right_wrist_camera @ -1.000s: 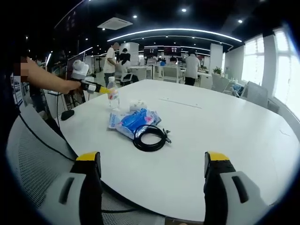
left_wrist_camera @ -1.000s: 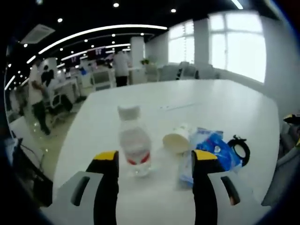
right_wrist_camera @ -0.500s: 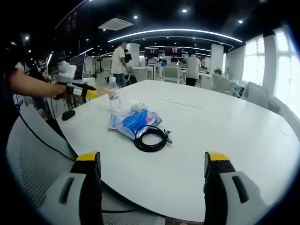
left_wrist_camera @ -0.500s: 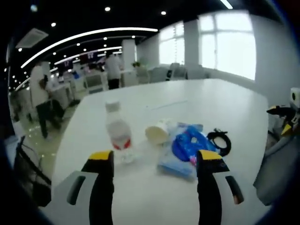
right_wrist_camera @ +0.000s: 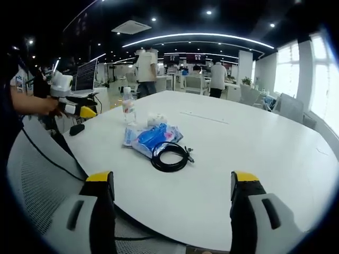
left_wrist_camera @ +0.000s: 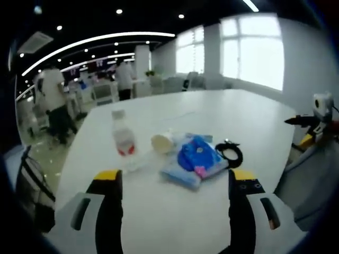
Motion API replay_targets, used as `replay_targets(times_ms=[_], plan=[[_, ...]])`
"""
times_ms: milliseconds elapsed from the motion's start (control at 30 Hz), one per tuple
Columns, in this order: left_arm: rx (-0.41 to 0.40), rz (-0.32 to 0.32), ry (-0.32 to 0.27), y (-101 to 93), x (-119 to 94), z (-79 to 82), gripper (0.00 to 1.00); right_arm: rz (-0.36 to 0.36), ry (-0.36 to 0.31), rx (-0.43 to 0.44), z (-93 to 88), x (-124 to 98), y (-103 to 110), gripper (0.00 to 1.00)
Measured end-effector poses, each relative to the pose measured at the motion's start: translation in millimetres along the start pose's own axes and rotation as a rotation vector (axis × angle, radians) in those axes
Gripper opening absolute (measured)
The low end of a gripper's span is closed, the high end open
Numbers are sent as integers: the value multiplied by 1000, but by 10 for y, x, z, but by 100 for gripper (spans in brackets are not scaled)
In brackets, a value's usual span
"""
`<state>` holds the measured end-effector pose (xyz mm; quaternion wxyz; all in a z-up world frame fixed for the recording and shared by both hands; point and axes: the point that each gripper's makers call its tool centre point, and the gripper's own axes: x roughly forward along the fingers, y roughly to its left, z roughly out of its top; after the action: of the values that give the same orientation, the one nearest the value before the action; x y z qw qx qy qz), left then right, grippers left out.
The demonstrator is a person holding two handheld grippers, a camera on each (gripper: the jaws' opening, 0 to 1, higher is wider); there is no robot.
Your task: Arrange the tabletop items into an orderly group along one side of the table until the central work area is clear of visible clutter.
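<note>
Both tongs, left [left_wrist_camera: 175, 180] and right [right_wrist_camera: 172, 185], hang spread and empty short of the bottle [left_wrist_camera: 122, 141], cup [left_wrist_camera: 162, 142], blue pack [left_wrist_camera: 197, 161] and cable [left_wrist_camera: 229, 153] clustered near the surface [right_wrist_camera: 254, 148] edge; grouping looks unstarted, so next comes picking one item.

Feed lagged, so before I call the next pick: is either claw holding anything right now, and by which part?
Nothing is held. The left claw and the right claw are both open and empty; the water bottle stands free on the table.
</note>
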<state>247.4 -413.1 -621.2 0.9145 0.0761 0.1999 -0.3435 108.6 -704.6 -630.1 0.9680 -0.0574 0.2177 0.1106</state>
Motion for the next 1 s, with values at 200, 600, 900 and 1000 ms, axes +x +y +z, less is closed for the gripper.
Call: replay_targets(times_ms=[200,600,900,1000], plan=[[16,-8,1,-163,-178,-47,80,3,0,-4,-1,-2,8,91],[-4,-52,3,-449,-383,-40,81,11,2,-10,-8,-5,20,90],[-21,-71,11,-511,-384,-181,86,19,10,-13,-22,5,26,90],[4,-76,16,-527,-355,-212,91,23,15,-15,-30,8,34,90]])
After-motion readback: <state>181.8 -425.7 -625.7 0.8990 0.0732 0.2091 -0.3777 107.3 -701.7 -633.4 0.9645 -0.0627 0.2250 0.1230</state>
